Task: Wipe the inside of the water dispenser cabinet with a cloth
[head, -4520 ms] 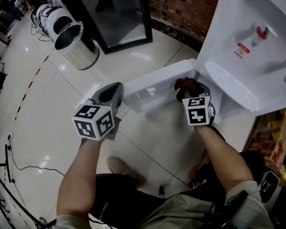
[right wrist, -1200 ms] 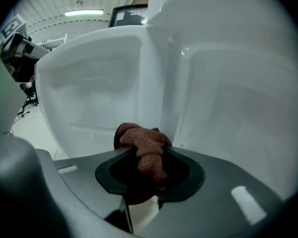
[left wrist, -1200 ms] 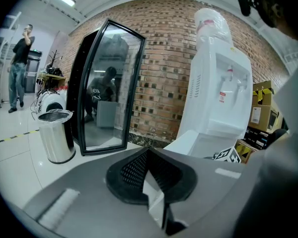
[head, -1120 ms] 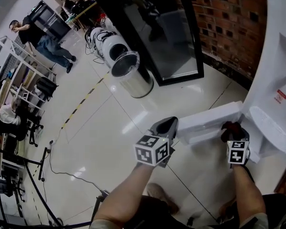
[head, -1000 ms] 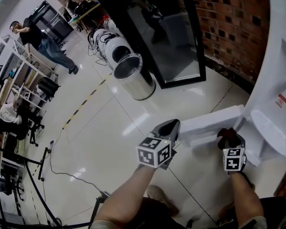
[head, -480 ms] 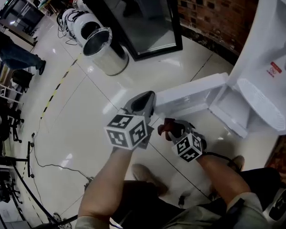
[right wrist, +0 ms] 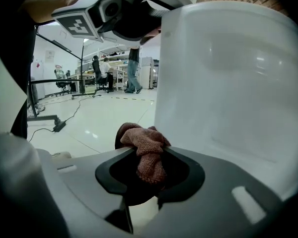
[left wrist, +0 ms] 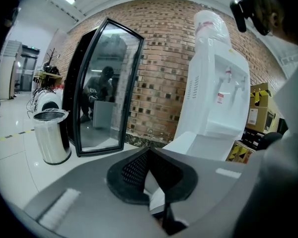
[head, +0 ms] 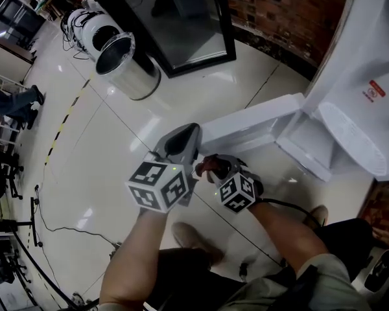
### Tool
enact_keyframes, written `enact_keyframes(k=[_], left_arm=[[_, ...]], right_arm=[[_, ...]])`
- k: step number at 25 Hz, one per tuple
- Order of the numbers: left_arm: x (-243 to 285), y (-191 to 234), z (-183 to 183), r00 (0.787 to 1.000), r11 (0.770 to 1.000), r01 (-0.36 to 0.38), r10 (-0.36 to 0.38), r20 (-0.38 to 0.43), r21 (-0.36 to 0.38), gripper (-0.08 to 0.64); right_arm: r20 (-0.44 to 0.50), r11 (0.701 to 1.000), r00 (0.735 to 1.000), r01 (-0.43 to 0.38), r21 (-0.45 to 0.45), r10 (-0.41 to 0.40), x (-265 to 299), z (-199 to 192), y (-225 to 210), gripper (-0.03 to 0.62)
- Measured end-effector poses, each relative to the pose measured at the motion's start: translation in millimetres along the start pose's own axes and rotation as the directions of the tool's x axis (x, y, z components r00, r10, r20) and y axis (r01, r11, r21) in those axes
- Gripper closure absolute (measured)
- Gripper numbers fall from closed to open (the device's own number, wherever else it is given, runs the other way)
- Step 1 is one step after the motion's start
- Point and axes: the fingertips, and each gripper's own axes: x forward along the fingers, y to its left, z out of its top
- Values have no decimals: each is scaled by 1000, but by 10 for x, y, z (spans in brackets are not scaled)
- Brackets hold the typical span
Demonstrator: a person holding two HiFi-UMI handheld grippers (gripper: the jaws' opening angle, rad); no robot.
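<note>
While the left gripper [left wrist: 149,151] has jaws pressed together, the right gripper [right wrist: 148,152] pinches the cloth [right wrist: 142,136] bunched between its jaws.

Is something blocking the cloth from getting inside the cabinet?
No, nothing I can see. The door is open, and only floor lies between the cloth in the right claw and the cabinet.
</note>
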Motion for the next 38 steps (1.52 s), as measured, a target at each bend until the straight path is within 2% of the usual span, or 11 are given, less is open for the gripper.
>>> enact_keyframes(k=[10,15,20,24,27,30,38], left_arm=[[13,16,8,1000,1000,-12,12,3,0,560],[-3,15,6,1000,1000,-8,8,5,-1,560],[-8,26,15,1000,1000,-13,13,8,2,560],[-5,24,16,1000,1000,-14,14,8,5,560],[-2,28,10,1000,1000,-17,17,7,8,560],[-1,23,6,1000,1000,-17,17,5,11,560],[19,25,-7,1000,999,-22,22,3,27,560]], right_arm=[[-31,993,995,97,67,-95,-75,-137,-363,456],[-47,964,982,188,188,-183,-106,-203,-744,456],[-58,954,977,212,211,-204,-121,-240,-847,456],[-89,930,961,276,244,-262,-220,-366,-1011,456],[-125,899,942,336,282,-312,-331,-492,-1189,456],[-163,852,913,407,328,-374,-486,-624,-1383,456],[-264,679,820,570,462,-508,-1033,-973,-1890,456]])
